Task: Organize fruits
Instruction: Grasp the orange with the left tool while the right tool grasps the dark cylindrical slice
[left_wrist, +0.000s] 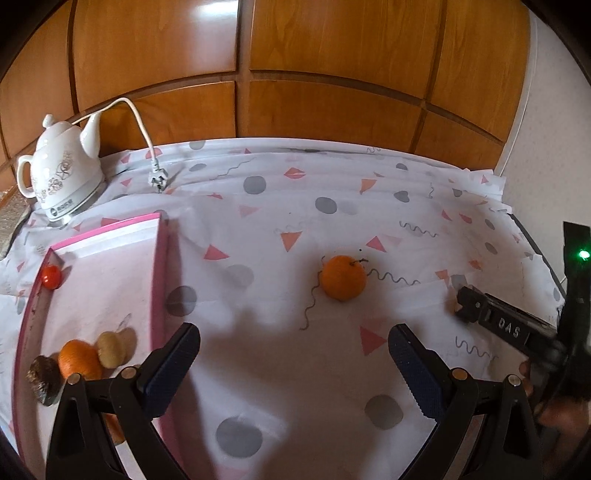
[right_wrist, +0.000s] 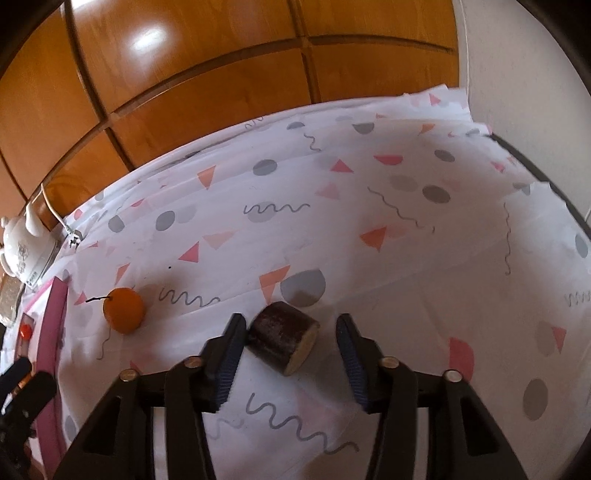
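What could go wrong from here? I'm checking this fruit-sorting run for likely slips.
1. The dark cut cylinder lies on its side between the right gripper fingers, apparently touching only the left one; closing could roll it away.
2. The orange sits loose on the wrinkled tablecloth ahead of the open left gripper; a nudge may roll it.
3. The pink tray has a raised wall beside the left gripper, which could snag.

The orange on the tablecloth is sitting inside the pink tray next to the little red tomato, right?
Not quite. That orange sits outside the pink tray, out on the tablecloth. The little red tomato is in the tray. The left wrist view shows it.
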